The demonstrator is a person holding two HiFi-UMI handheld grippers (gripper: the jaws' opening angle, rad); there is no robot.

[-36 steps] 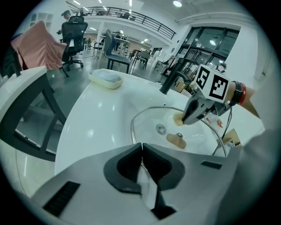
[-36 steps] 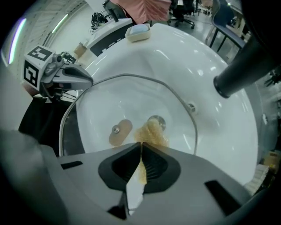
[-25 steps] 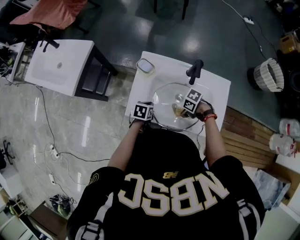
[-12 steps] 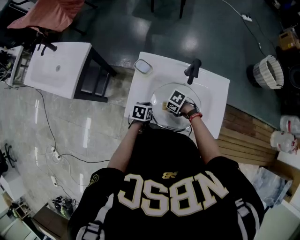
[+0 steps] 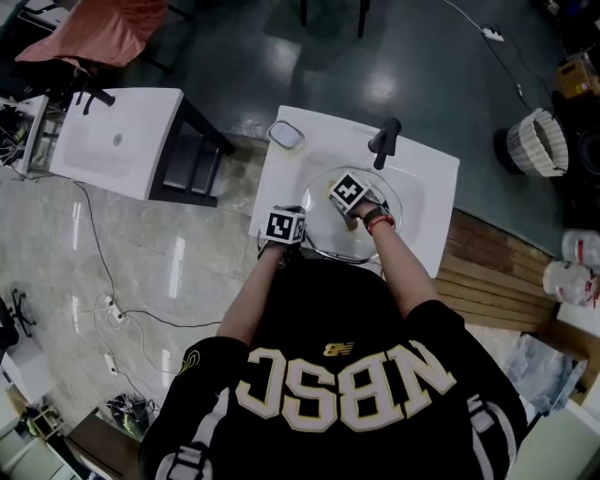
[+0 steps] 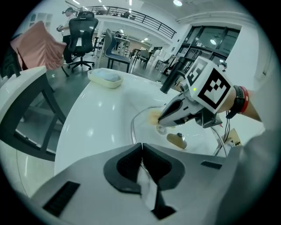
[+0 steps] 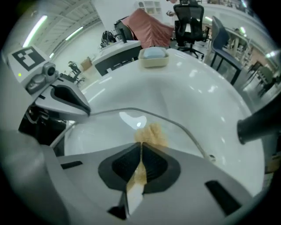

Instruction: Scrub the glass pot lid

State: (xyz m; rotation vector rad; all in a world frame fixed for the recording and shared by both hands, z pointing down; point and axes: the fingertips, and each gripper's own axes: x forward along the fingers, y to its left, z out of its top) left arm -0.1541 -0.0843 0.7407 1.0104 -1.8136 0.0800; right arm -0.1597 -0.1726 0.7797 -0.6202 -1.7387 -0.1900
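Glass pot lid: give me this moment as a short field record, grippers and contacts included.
location: glass pot lid in the white sink, in front of the black faucet
left gripper: shut on the lid's rim
right gripper: shut on a tan sponge
contact: sponge against the lid's glass
nearby: soap dish on the sink's corner

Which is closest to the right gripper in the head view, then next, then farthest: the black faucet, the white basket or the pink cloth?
1. Black faucet: nearest, just beyond the right gripper and a little to its right.
2. White basket: next, well off to the right.
3. Pink cloth: farthest, up in the far left corner.
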